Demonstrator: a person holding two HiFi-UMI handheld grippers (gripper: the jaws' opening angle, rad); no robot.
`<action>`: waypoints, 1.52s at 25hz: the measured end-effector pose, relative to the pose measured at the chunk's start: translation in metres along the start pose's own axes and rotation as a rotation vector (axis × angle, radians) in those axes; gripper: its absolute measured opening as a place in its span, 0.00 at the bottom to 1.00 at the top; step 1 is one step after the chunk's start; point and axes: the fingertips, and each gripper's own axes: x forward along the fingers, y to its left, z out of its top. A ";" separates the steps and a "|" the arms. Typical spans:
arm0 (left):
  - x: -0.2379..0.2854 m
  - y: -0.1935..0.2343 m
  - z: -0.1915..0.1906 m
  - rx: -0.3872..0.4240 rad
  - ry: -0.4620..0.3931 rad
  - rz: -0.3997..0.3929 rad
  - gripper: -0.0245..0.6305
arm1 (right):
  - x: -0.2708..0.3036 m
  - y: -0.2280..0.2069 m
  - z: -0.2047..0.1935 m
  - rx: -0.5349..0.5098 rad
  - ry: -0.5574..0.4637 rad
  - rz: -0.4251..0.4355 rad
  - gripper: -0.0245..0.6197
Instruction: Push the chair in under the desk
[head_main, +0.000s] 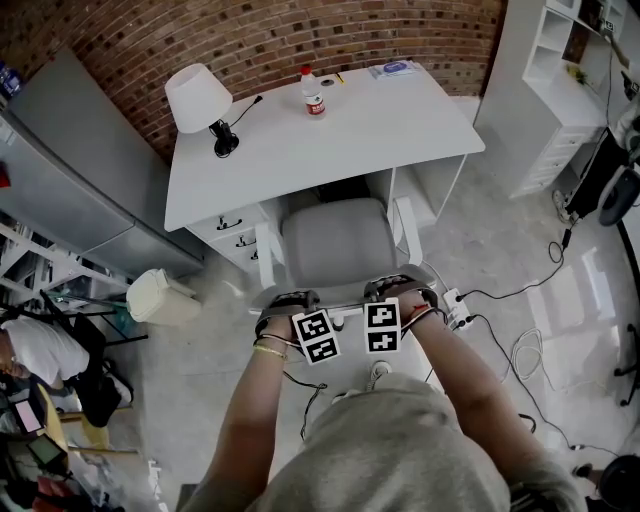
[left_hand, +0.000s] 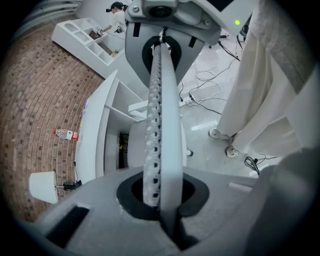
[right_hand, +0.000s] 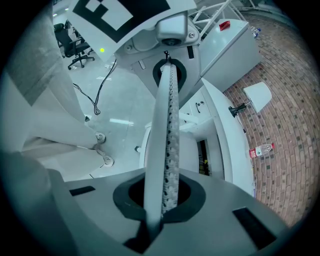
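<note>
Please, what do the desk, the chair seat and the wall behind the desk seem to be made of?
The desk: probably painted or laminated board; its top is smooth, white and even. The chair seat: likely padded fabric or faux leather; grey, with soft rounded edges. The wall: brick; reddish blocks with pale mortar joints.

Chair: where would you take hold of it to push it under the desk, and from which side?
The top of the backrest, from behind, the side away from the desk. The seat already points into the knee gap, so a push there likely runs straight in.
</note>
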 end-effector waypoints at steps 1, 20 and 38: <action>0.000 0.001 0.001 -0.002 0.001 0.002 0.06 | 0.000 -0.001 -0.001 -0.003 -0.001 0.000 0.05; 0.010 0.015 0.010 -0.036 0.019 0.014 0.06 | 0.007 -0.018 -0.015 -0.043 -0.019 -0.007 0.05; 0.015 0.027 0.017 -0.063 0.034 0.022 0.06 | 0.012 -0.031 -0.026 -0.078 -0.030 -0.006 0.05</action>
